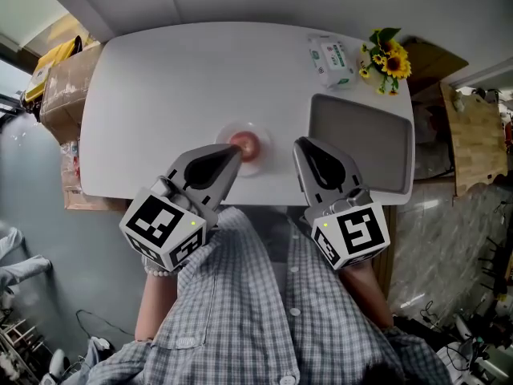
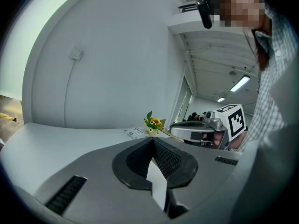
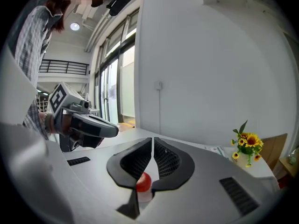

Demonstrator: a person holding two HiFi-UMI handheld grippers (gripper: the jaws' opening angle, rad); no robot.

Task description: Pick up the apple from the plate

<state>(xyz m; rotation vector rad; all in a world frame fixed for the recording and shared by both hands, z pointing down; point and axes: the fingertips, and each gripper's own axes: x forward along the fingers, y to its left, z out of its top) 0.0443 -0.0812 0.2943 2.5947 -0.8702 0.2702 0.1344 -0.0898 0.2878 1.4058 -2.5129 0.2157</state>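
A small red apple [image 1: 245,143] sits on a clear round plate [image 1: 259,165], close to the near edge of the white, round-cornered bench [image 1: 176,95], at about 6 o'clock from the bench's middle in the head view.

The left grey claw [image 1: 233,152] comes in from 7 o'clock, and its tips lie just beside the apple over the plate. Its jaws are pressed together with nothing between them.

The right grey claw [image 1: 299,144] hangs at 3 o'clock from the apple, apart from it. Its jaws meet but for a hairline slit and grip nothing. In the right gripper view the apple shows through the hollow under the tips, lying beyond them on the plate.

A shallow grey rectangular tray [image 1: 361,135] lies at 3 o'clock from the plate, just past the right claw. A white-and-green wipes packet [image 1: 331,61] lies at 1 o'clock, and a bunch of sunflowers [image 1: 386,57] stands at 2 o'clock by the far corner. A brown cardboard box [image 1: 68,87] stands off the bench at 9 o'clock.
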